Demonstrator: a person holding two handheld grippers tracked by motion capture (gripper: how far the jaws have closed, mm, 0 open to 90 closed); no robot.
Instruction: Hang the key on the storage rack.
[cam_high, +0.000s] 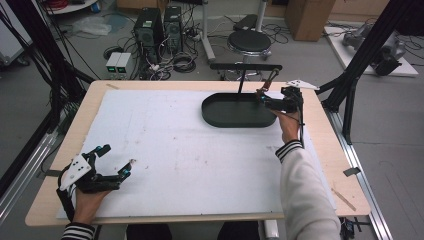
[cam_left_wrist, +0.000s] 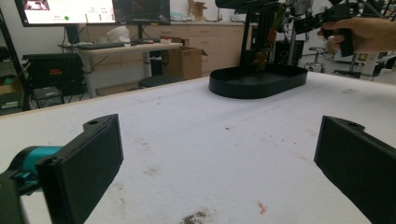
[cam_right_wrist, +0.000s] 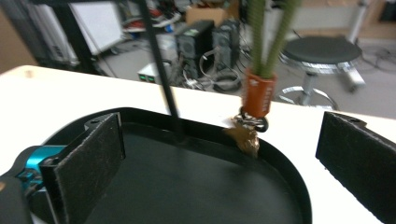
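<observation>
**Both claws spread wide; keyring hanging over the black tray**

Item 1. Left gripper (cam_high: 114, 160), near left corner of the table (cam_high: 320, 150). Held in the person's left hand (cam_high: 90, 197), low over the white mat (cam_high: 175, 150). Jaws released and spread wide apart, nothing between them. In the left gripper view the two black pads (cam_left_wrist: 88, 158) frame bare, stained mat, and neither touches any object.

Item 2. Right gripper (cam_high: 265, 100), far right of the mat, held in the person's right hand (cam_high: 289, 122), sleeve trailing back to the near edge. Jaws released, wide apart, gripping nothing. In the right gripper view the pads (cam_right_wrist: 91, 158) stand to either side of the tray's interior, with the hanging piece between and beyond them, not touching either.

Item 3. Black oval tray (cam_high: 220, 117), shallow, resting on the mat's far half, just beside the right gripper. Interior bare.

Item 4. Black stand: a thin upright post (cam_right_wrist: 161, 74) rising from the tray's far rim, carrying a horizontal bar (cam_high: 245, 66).

Item 5. Keyring: green cord (cam_right_wrist: 268, 28), orange-brown sleeve (cam_right_wrist: 258, 93), metal ring and a small brownish charm (cam_right_wrist: 245, 136). The charm hangs just inside the tray's far rim; whether it touches the rim cannot be told. The left gripper view shows the same charm (cam_left_wrist: 259, 59) suspended above the tray (cam_left_wrist: 257, 86).
</observation>
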